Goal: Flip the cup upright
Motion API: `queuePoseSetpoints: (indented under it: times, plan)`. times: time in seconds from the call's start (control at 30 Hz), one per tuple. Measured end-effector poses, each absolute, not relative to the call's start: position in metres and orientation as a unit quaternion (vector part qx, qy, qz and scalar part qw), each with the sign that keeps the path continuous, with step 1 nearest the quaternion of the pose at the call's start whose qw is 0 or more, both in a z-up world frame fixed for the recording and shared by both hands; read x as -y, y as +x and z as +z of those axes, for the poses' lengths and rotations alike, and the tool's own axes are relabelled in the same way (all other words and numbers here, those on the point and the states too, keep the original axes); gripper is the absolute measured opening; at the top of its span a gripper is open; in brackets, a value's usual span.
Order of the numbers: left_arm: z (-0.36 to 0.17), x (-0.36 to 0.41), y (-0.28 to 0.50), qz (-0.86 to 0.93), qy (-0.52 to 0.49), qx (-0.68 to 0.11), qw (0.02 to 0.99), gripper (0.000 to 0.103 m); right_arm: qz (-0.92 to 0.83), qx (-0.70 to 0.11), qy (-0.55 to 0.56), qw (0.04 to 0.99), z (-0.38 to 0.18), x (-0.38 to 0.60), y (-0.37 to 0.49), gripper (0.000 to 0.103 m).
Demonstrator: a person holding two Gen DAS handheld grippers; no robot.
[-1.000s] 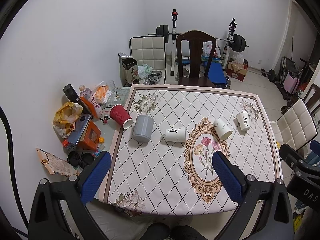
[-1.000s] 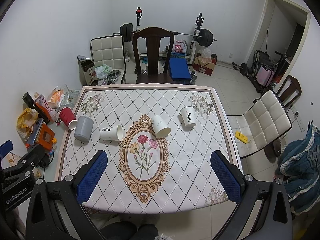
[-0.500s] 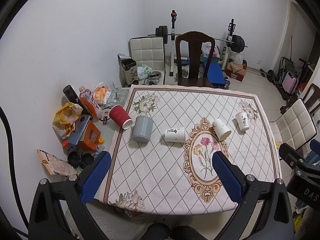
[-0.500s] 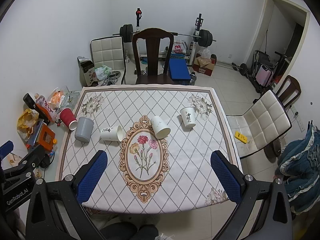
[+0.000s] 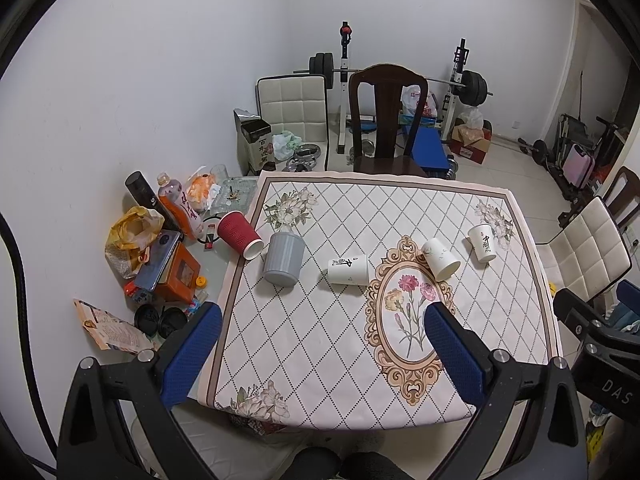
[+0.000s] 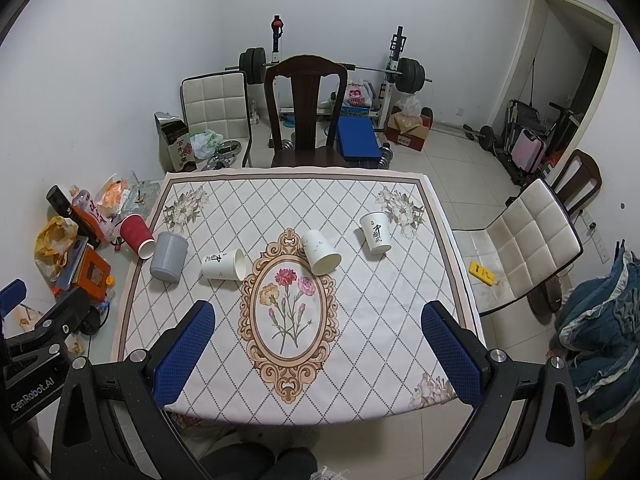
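Several cups lie tipped on a table with a patterned cloth (image 5: 304,344) (image 6: 360,344). From the left: a red cup (image 5: 239,234) (image 6: 137,236), a grey cup (image 5: 283,259) (image 6: 168,257), a white cup with black writing (image 5: 347,271) (image 6: 223,265), a plain white cup (image 5: 441,259) (image 6: 320,251) and another white cup with writing (image 5: 482,243) (image 6: 375,233). My left gripper (image 5: 320,324) is open and empty, above the table's near left. My right gripper (image 6: 318,318) is open and empty, above the near middle.
A dark wooden chair (image 6: 306,114) stands at the table's far edge. White padded chairs stand at the far left (image 6: 216,110) and at the right (image 6: 524,240). Bottles, bags and boxes (image 5: 160,240) crowd the strip left of the cloth. Weights equipment (image 6: 332,68) lines the back wall.
Both views have shifted very slightly. The cups have not moved, and both grippers stay open.
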State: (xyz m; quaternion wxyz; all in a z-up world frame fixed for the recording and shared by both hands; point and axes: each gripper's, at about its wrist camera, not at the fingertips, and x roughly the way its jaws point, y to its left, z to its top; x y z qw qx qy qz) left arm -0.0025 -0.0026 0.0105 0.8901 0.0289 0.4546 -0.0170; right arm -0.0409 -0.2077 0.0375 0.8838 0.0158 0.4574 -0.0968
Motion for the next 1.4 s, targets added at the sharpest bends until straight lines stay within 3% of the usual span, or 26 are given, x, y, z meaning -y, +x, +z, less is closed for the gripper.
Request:
queuePoseSetpoints:
  times: [0.9,1.07,1.4]
  plan:
    - [0.014,0.012,-0.002,0.004,0.032,-0.457,0.889,0.103,-0.091,-0.462,0.024,0.882,0.046,0.207,-0.045,0.103]
    - [-0.022,0.003,0.016,0.046,0.05,-0.477,0.876,0.103,-0.075,-0.494,0.038,0.865,0.011,0.209,-0.026,0.103]
    - [-0.123,-0.046,0.076,0.092,0.067,-0.552,0.826,0.103,-0.066,-0.591,0.028,0.803,-0.125,0.196,0.043,0.103]
